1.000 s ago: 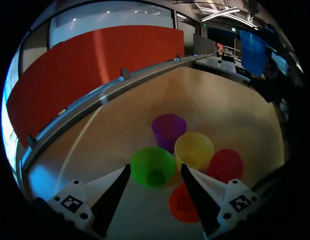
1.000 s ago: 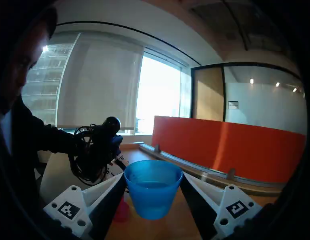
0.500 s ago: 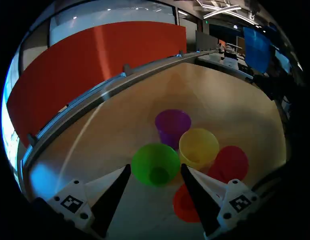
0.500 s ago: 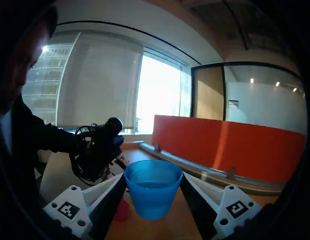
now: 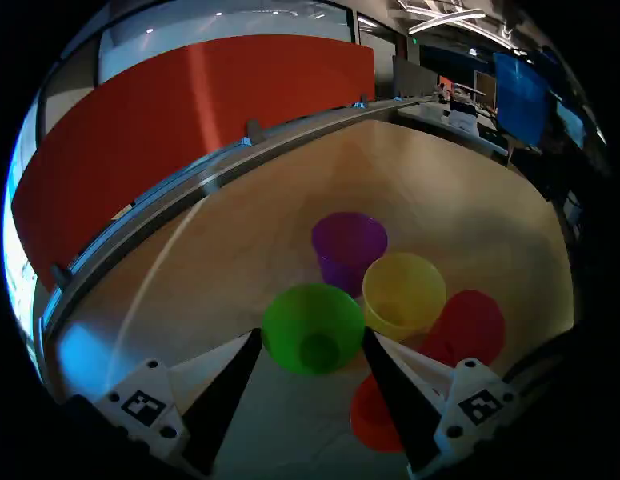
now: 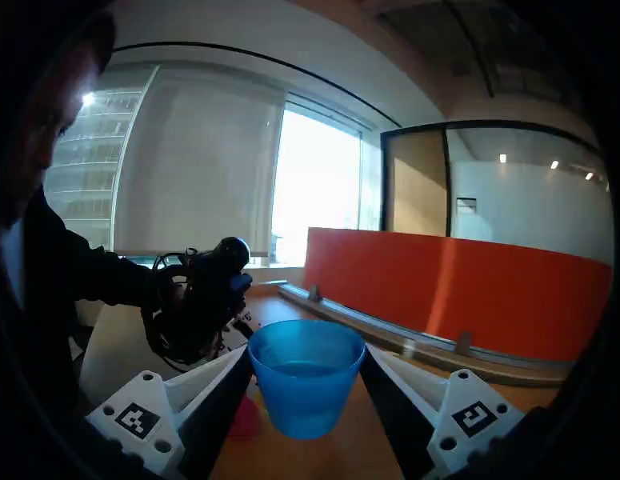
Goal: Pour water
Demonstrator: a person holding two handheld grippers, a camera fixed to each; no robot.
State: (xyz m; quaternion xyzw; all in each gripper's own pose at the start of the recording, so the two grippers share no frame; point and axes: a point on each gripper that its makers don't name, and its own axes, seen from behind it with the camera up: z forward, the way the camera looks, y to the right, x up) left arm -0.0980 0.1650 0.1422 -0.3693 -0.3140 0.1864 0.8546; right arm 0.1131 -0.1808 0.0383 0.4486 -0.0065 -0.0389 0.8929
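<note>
My right gripper point(image 6: 306, 360) is shut on a blue cup point(image 6: 306, 384) that holds water and stands upright, high above the table. The same blue cup point(image 5: 520, 96) hangs at the top right of the left gripper view. My left gripper point(image 5: 310, 336) is open and tilted down over a cluster of empty cups. A green cup point(image 5: 313, 328) sits between its fingertips, its rim close to both. Behind it stand a purple cup point(image 5: 350, 244) and a yellow cup point(image 5: 404, 294). A red cup point(image 5: 470, 328) is to the right.
An orange-red cup point(image 5: 372, 416) lies half hidden behind the left gripper's right finger. The wooden table point(image 5: 438, 192) is bounded by a metal rail point(image 5: 198, 180) and an orange partition point(image 5: 190, 104). A person point(image 6: 38, 264) stands at the left.
The left gripper has eased forward over the cups, so the green cup looms larger between its fingers. The right gripper and the blue cup have stayed nearly still.
</note>
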